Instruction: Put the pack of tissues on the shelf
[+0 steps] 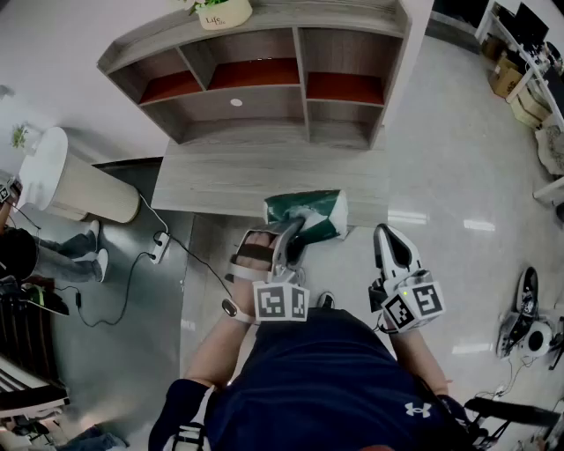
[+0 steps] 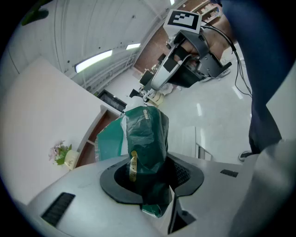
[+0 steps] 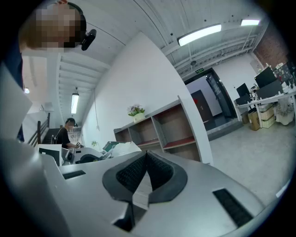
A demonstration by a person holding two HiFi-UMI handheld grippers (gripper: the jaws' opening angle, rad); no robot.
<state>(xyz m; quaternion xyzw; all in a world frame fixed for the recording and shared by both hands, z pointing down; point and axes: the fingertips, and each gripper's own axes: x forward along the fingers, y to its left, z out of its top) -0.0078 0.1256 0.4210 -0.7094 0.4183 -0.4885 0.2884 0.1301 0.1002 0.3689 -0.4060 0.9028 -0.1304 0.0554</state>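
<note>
1. I have the left gripper (image 1: 293, 236) clamped on the green wrap of the pack of tissues (image 1: 310, 215).
2. The pack sits across the front edge of the desk top (image 1: 211, 181), well short of the shelf (image 1: 264, 99). I can't tell whether it rests on the wood.
3. The right gripper (image 1: 389, 238) has its jaws together, holding nothing, just off the desk's right front corner over the floor (image 1: 458, 167).
4. Bare desk top lies between the pack and the shelf bays.
5. The flower pot (image 1: 222, 12) on the shelf top has dark lettering that I can't read.
6. The yellow label (image 2: 133, 165) on the pack is unreadable.
</note>
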